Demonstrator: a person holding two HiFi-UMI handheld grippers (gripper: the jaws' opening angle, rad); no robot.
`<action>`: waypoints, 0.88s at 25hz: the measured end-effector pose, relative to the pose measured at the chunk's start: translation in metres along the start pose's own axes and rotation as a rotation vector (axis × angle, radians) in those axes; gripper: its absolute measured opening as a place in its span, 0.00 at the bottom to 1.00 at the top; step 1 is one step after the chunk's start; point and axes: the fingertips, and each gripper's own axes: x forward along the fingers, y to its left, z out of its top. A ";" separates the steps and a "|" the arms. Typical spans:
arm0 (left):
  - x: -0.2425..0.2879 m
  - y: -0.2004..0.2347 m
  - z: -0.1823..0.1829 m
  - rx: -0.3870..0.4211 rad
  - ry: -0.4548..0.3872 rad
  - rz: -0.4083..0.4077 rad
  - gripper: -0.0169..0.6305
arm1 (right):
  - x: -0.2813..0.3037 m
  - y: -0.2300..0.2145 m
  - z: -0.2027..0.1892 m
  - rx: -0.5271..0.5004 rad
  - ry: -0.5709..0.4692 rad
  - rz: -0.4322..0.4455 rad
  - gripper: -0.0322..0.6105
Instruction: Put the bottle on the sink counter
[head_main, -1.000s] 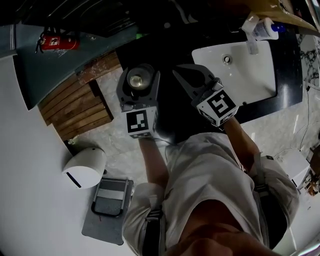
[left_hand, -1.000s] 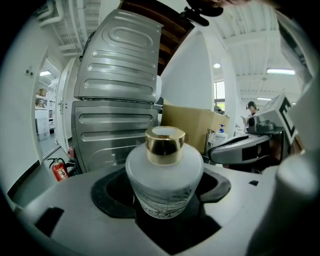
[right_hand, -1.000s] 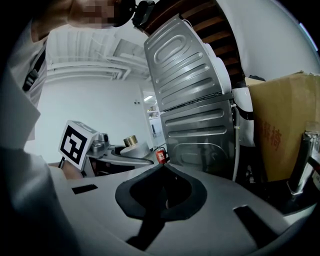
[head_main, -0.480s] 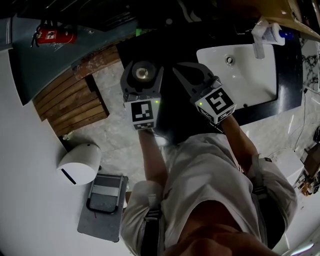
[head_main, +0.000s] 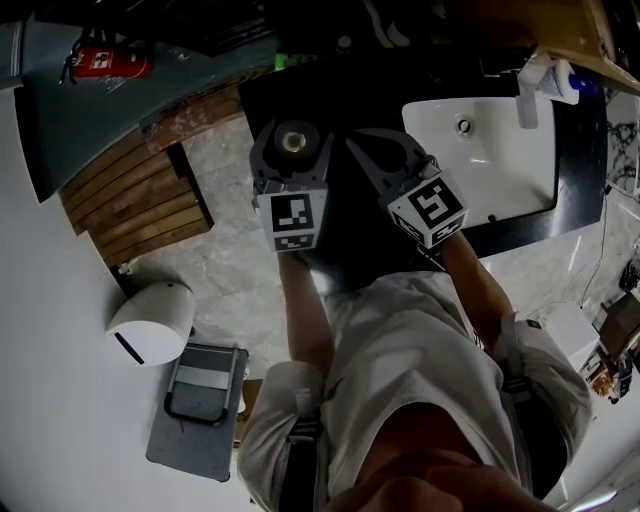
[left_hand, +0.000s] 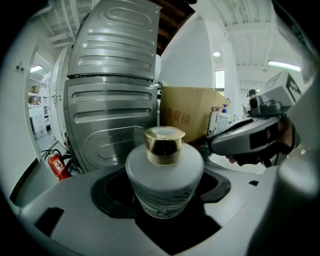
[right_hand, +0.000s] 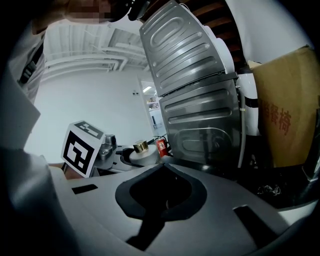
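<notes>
Left gripper (left_hand: 164, 212) holds bottle (left_hand: 164, 172) — right gripper (right_hand: 162, 166) closed.

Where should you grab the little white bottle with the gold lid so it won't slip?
Grip the bottle round its wide body, below the gold cap, coming in level from the side with a pad on each flank. It stands upright and is widest there; the cap looks small and shiny. The left claw holds it that way.
</notes>
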 end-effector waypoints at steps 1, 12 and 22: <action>0.001 0.000 -0.002 0.002 0.005 -0.001 0.54 | 0.001 0.000 -0.001 0.000 0.003 0.000 0.05; 0.016 -0.002 -0.024 -0.001 0.057 -0.023 0.54 | 0.011 -0.002 -0.014 0.008 0.035 0.001 0.05; 0.022 -0.003 -0.033 0.008 0.085 -0.028 0.54 | 0.015 -0.002 -0.020 0.012 0.049 0.003 0.05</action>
